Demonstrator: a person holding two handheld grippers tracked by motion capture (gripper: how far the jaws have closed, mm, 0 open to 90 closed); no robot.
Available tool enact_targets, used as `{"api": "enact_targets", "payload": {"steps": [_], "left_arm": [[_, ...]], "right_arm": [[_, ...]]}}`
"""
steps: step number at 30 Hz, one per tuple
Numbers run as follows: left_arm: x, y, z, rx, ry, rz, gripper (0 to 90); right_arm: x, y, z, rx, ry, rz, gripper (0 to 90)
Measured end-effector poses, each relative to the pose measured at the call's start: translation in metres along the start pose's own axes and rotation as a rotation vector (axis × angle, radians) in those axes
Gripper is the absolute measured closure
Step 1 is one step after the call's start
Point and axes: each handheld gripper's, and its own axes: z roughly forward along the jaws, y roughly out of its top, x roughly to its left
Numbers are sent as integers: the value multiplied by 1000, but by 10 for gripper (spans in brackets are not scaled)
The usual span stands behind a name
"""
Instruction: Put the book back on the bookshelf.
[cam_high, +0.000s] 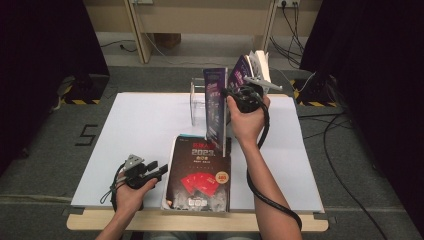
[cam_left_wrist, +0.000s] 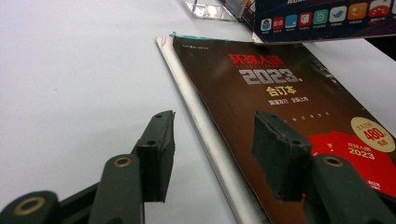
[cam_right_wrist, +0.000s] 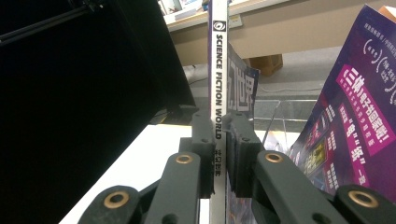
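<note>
1. White sheeting covers the worktop (cam_high: 140, 125), with grey carpet and dark curtains behind it.
2. Right gripper (cam_high: 248, 98): its jaws are clamped on the spine of a purple magazine (cam_right_wrist: 218, 70), pads pressing from both sides. The magazine stands upright with its long axis vertical, raised above the far middle of the worktop.
3. At about ten o'clock from that grip sits a clear acrylic stand (cam_high: 198, 102), with a second purple magazine (cam_high: 216, 102) standing at it. I judge the stand is where the held one goes.
4. Left gripper (cam_high: 159, 170): its jaws stand apart, holding nothing, low at the near edge.
5. At three o'clock from it, just beside, a dark 2023 volume (cam_high: 200, 175) lies flat; the left hand is the nearer one.
</note>
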Motion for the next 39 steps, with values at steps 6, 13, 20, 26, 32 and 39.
{"api": "enact_targets", "payload": {"steps": [6, 13, 20, 26, 32, 39], "left_arm": [[1, -1, 2, 6, 2, -1, 485], [0, -1, 2, 5, 0, -5, 488], [1, -2, 3, 7, -3, -8, 488], [0, -2, 3, 9, -7, -8, 488], [1, -3, 4, 13, -10, -10, 488], [2, -3, 4, 14, -10, -13, 488]], "right_arm": [[-4, 2, -3, -13, -8, 9, 839], [-8, 19, -13, -64, -22, 17, 839], [-9, 36, -25, -131, -47, 20, 839], [-15, 42, -22, -144, -74, 25, 839], [-24, 46, -6, -137, -94, 38, 839], [-29, 56, 19, -164, -126, 39, 839]]}}
